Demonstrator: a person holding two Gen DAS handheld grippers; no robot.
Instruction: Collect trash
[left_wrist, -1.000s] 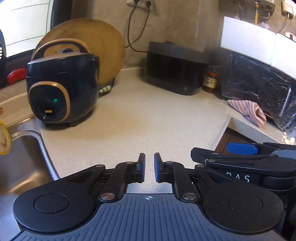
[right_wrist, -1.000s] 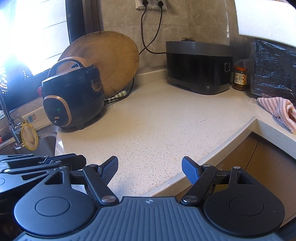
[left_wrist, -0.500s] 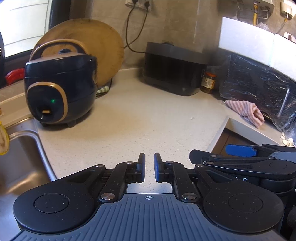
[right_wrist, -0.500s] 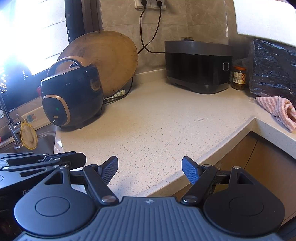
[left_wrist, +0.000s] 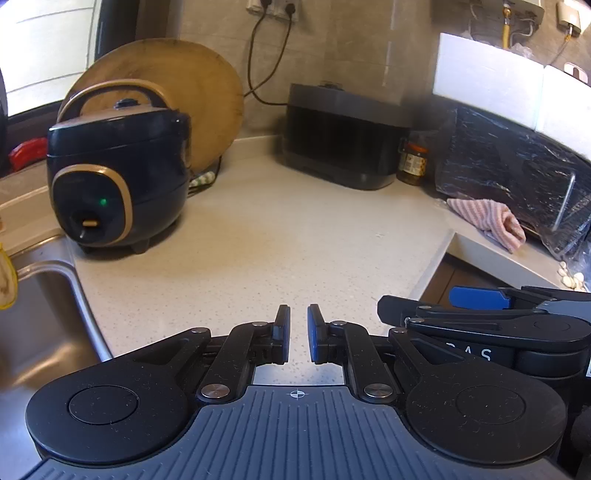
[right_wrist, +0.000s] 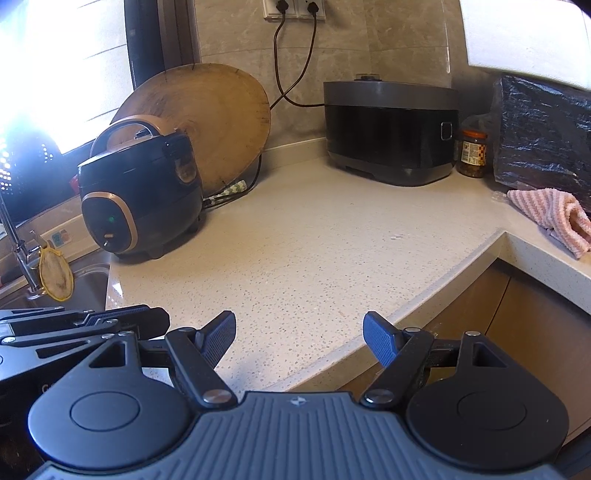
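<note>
No clear piece of trash shows on the speckled countertop (left_wrist: 280, 251); only a faint smudge (right_wrist: 397, 236) marks it. My left gripper (left_wrist: 298, 314) hovers low over the counter's front part, its jaws a narrow slit apart with nothing between them. My right gripper (right_wrist: 299, 321) stands wide open and empty over the counter's curved front edge. Each gripper appears in the other's view: the right gripper (left_wrist: 476, 299) at the right, the left gripper (right_wrist: 85, 325) at the left. Crinkled black plastic (left_wrist: 517, 173) lies at the far right.
A dark rice cooker (left_wrist: 114, 181) stands at the left before a round wooden board (left_wrist: 207, 96). A black appliance (right_wrist: 391, 129), a jar (right_wrist: 472, 153) and a pink striped cloth (right_wrist: 554, 218) line the back and right. A steel sink (left_wrist: 37, 317) lies left; small white bits (left_wrist: 569, 278) lie far right.
</note>
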